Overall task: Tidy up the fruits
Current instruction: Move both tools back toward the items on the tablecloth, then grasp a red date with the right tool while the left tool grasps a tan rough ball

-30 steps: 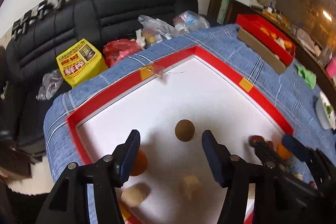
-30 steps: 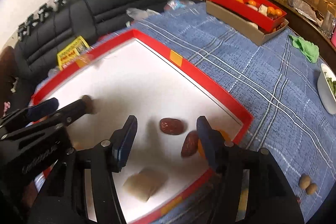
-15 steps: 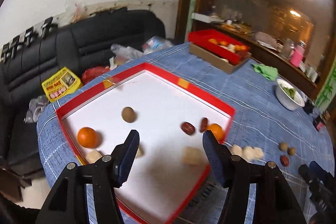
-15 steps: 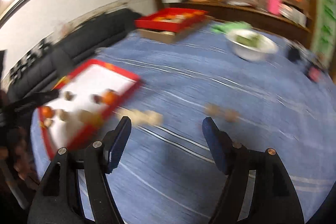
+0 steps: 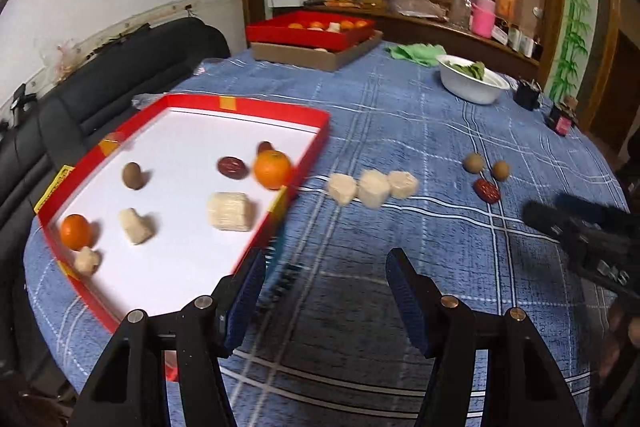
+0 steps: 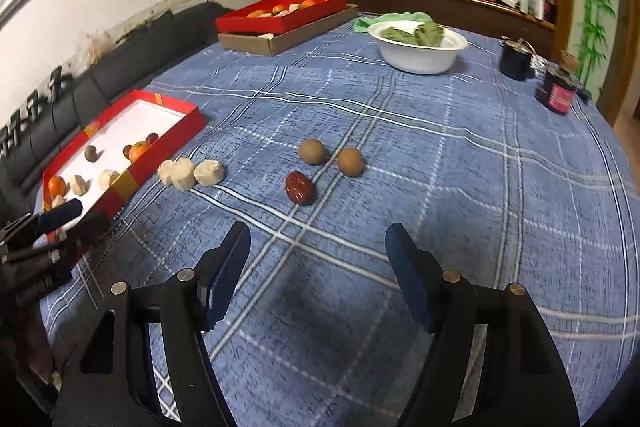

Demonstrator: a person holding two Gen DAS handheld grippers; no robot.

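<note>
- Two hand-held grippers are seen, both released and holding nothing: the left hand-held gripper (image 5: 326,293) is held over the blue plaid surface (image 6: 460,163) just beside the near corner of the red tray (image 5: 308,163), and the right hand-held gripper (image 6: 318,267) is held over bare cloth, with the loose fruit at its 12 o'clock.
- Three pale chunks (image 6: 188,171) are lined up touching one another on the surface, just beside the tray's edge.
- A red date (image 6: 299,187) is found at about 3 o'clock from the chunks, with two brown round fruits (image 6: 331,155) near it at its 12 to 1 o'clock.
- Inside the tray, a large orange (image 5: 272,169) is seen against the wall nearest the chunks, a small orange (image 5: 75,231) at the far-left end, and dates, a brown fruit and pale pieces between them.
- A white bowl (image 6: 418,47) of greens is placed well apart, toward 12 o'clock.
</note>
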